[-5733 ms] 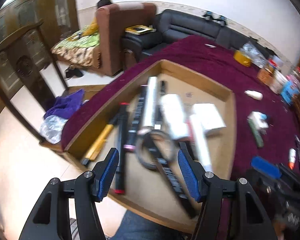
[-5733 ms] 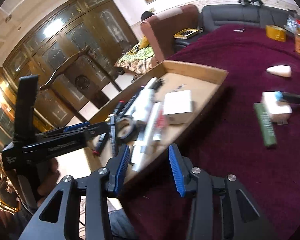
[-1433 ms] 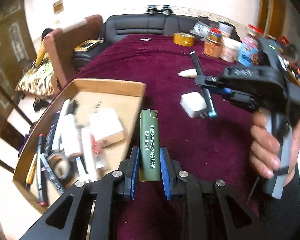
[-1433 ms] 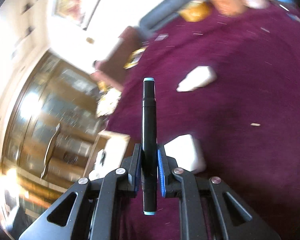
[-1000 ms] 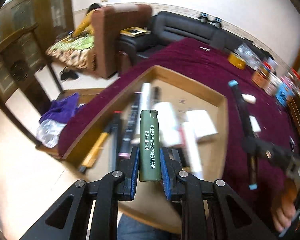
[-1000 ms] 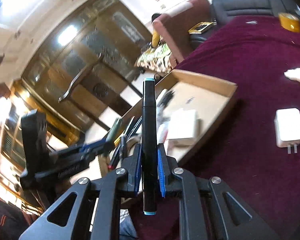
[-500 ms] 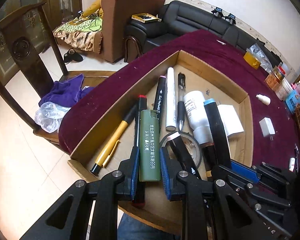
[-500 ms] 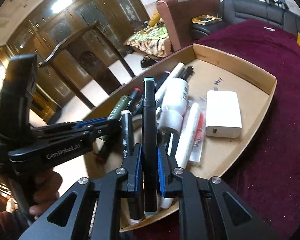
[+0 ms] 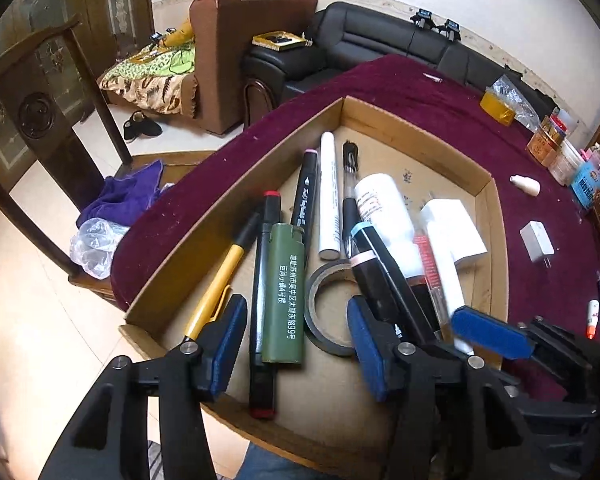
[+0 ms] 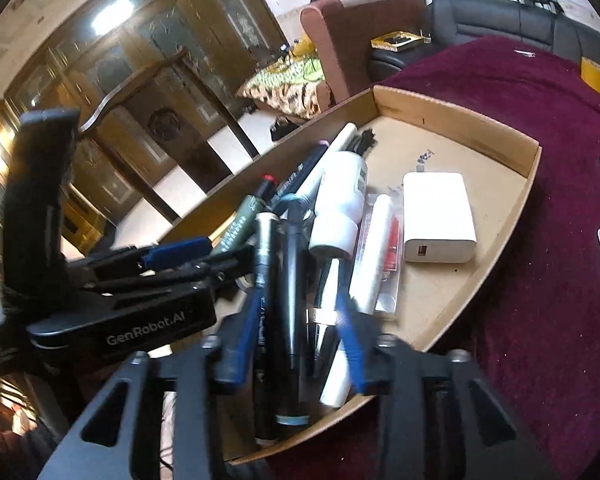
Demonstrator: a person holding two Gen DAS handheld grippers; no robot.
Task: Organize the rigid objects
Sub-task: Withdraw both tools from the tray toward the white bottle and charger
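Observation:
A cardboard tray (image 9: 380, 116) on the maroon cloth holds several pens, markers and boxes. My left gripper (image 9: 296, 332) hangs over its near end with jaws opening. A green lighter (image 9: 284, 292) lies between the blue pads on a red-capped black marker (image 9: 264, 320), and neither pad touches it. My right gripper (image 10: 296, 332) is just to the right, its jaws also opening. A black marker with pale blue caps (image 10: 292, 300) rests between its fingers on the pile in the tray (image 10: 460, 116), free of the pads.
Also in the tray are a yellow pen (image 9: 216, 284), a tape ring (image 9: 328, 308), a white bottle (image 10: 340, 200) and a white power bank (image 10: 436, 216). On the cloth lie a white charger (image 9: 536, 240), a small white bottle (image 9: 524, 186) and yellow tape (image 9: 498, 108). A wooden chair stands left.
Both grippers were shut, the left on the lighter and the right on the blue-capped marker. Both have opened, and the lighter and marker now lie in the tray.

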